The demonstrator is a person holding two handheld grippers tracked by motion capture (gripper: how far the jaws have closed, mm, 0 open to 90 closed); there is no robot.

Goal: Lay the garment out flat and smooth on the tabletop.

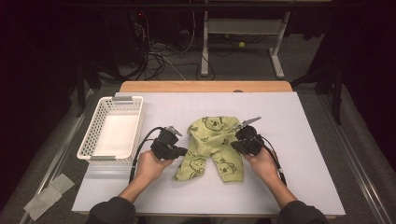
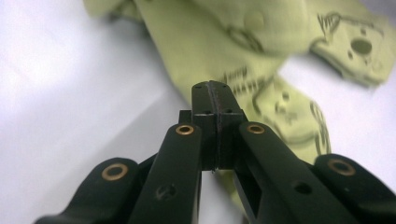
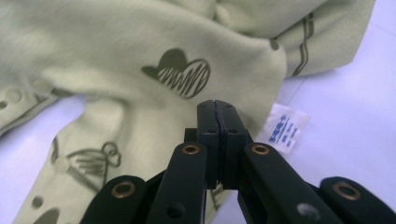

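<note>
**Both my jaws together at the edges of the green pants**

Nearest me, my sleeves and forearms come up over the white table top [image 1: 299, 140]; my left hand [image 1: 148, 164] and my right hand [image 1: 263, 162] each grasp a black tool, cables trailing back toward me; my left gripper [image 2: 216, 93] has its jaws pressed flat against each other, tips over the edge of the green pants [image 1: 214, 147], though I cannot tell whether any cloth is pinched between them; my right gripper [image 3: 218, 112] is likewise closed, pads meeting along one line, tips at the cloth beside a small white care label [image 3: 284, 127], and again I cannot tell whether fabric is caught.

Between my two tools the pants lie crumpled on the table, pale green with dark koala prints, legs pointing toward me, waist away; my left gripper sits at their left side, my right at their right.

Farther left stands a white basket [image 1: 93, 126] near the table's left edge, well apart from the pants; beyond the table, a floor with tangled cables [image 1: 159, 58].
</note>
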